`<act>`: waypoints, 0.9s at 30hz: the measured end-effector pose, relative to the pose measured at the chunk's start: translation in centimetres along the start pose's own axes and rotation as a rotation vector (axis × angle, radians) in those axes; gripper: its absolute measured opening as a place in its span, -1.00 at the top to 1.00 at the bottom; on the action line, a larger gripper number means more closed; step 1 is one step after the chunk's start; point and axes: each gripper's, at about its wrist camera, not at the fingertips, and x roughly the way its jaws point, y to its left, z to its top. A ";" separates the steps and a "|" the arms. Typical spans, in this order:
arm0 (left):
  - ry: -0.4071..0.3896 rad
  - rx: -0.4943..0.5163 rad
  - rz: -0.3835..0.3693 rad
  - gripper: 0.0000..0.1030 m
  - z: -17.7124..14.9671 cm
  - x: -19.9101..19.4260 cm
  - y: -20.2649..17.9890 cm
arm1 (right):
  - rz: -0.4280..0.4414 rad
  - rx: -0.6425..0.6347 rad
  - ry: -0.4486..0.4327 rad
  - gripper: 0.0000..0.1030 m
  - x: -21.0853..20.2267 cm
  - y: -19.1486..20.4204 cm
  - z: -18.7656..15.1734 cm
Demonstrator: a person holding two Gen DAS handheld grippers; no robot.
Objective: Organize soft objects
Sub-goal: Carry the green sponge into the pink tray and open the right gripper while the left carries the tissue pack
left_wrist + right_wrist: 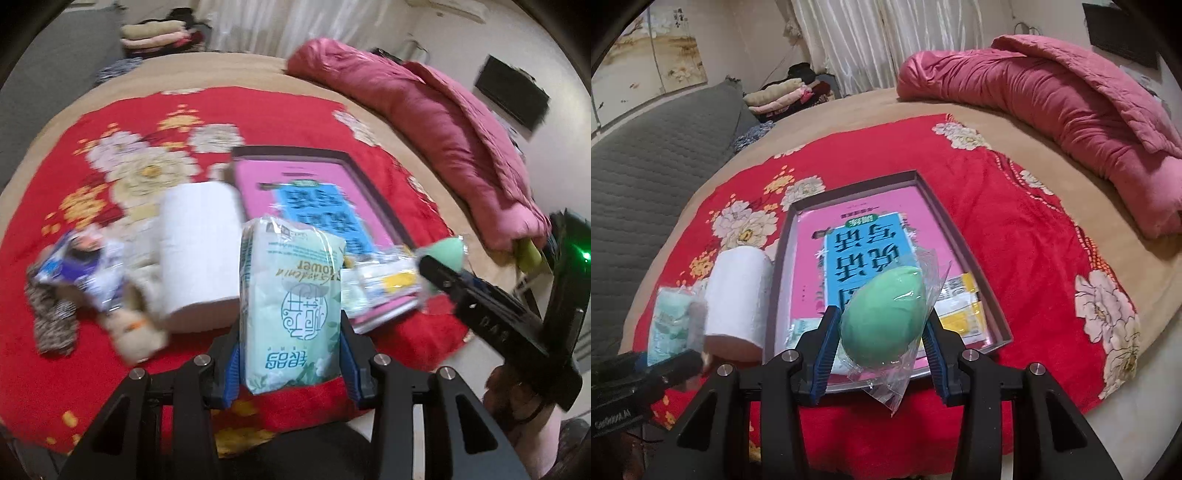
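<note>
Right wrist: shallow box (964, 236) holds a pink book (812, 273).

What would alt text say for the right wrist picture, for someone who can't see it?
The right tool grips a green egg-shaped sponge in clear plastic wrap, held above a shallow tray with a pink and blue book inside. The tray lies on a red floral blanket, with a white paper roll to its left and a pink quilt behind.
</note>
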 end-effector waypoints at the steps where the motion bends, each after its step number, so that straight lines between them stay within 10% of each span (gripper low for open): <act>1: 0.008 0.016 -0.004 0.14 0.2 0.6 -0.9 | -0.002 0.002 -0.001 0.12 0.0 -0.1 0.0; 14: 0.146 0.063 -0.038 0.14 0.4 8.3 -4.6 | -0.017 0.103 0.004 0.12 0.3 -5.1 -0.2; 27: 0.123 0.086 -0.010 0.14 1.2 10.5 -4.2 | 0.035 0.009 0.072 0.11 2.9 -3.4 -1.1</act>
